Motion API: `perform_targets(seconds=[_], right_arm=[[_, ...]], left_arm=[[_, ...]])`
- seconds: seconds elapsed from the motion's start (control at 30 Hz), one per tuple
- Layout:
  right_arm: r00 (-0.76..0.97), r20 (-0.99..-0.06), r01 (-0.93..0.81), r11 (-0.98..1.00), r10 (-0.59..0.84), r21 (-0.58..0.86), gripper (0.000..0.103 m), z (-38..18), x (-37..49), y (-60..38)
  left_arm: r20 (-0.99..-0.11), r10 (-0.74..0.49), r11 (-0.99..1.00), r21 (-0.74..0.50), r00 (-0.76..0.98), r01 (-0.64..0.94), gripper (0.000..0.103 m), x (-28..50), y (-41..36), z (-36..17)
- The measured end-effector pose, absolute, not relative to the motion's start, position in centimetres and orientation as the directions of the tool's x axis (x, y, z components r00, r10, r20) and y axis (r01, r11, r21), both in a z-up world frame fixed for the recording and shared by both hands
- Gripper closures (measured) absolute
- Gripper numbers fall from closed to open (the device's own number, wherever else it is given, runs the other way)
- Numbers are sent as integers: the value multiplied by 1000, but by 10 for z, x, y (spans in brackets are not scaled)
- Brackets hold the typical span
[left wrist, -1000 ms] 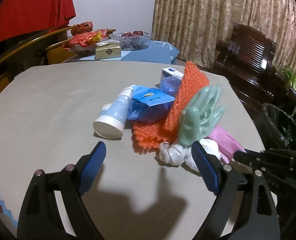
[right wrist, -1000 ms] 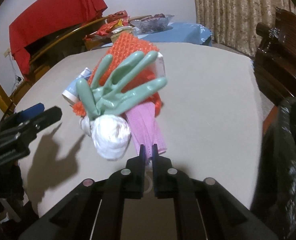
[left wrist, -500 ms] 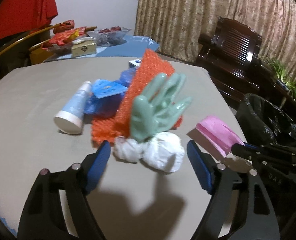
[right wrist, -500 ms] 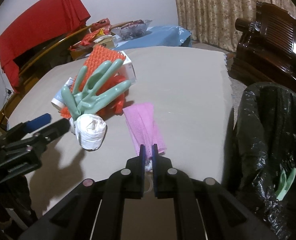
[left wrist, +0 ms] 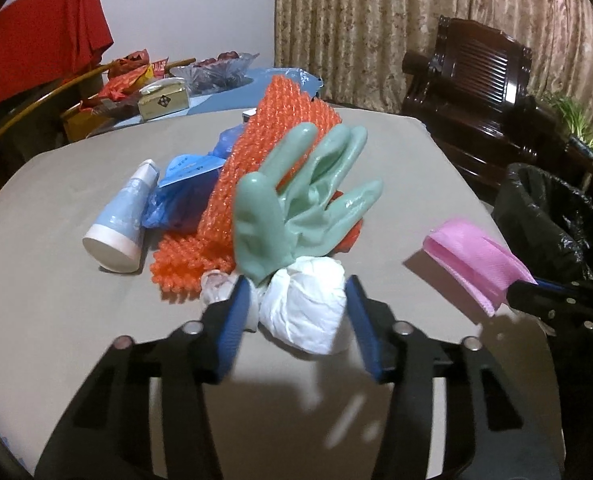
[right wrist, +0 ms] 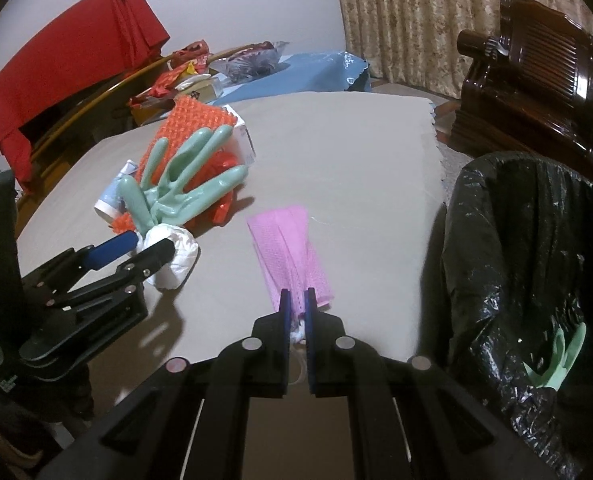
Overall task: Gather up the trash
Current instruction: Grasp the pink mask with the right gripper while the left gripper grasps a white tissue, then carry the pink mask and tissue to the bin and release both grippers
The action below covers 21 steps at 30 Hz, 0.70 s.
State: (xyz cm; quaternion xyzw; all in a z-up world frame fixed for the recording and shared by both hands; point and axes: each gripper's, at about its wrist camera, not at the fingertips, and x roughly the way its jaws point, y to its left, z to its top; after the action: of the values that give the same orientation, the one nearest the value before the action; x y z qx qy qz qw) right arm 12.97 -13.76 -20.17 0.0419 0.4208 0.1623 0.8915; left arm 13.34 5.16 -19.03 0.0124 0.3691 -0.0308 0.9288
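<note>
Tabletop (left wrist: 76,320): jaws lately closing around wad (left wrist: 304,312)

Dim room, yellowish indoor light from above. Soft dark shadows on the table (left wrist: 56,304) under both grippers. Small shiny spots on the green glove (left wrist: 296,204) and on the black bag (right wrist: 528,264). Strong fisheye bend: straight lines curve near the edges, and black corners ring both views. Slight blur on the pink cloth (left wrist: 472,260) in the left view, sharper in the right one. Grainy, a bit noisy in the dark parts. Dark wood chair (right wrist: 536,84) nearly lost in shade.
</note>
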Motion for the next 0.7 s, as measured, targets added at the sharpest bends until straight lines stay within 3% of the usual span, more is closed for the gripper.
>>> perform_targets(seconds=[0.1, 0.7], right_arm=[[599, -731, -262, 942, 327, 208, 96, -197, 127, -135], [672, -667, -237, 947, 322, 218, 96, -157, 110, -155]], left_arm=[[-680, -60, 997, -4, 730, 78, 79, 128, 50, -185], [-613, -162, 986, -67, 773, 154, 81, 103, 41, -141]])
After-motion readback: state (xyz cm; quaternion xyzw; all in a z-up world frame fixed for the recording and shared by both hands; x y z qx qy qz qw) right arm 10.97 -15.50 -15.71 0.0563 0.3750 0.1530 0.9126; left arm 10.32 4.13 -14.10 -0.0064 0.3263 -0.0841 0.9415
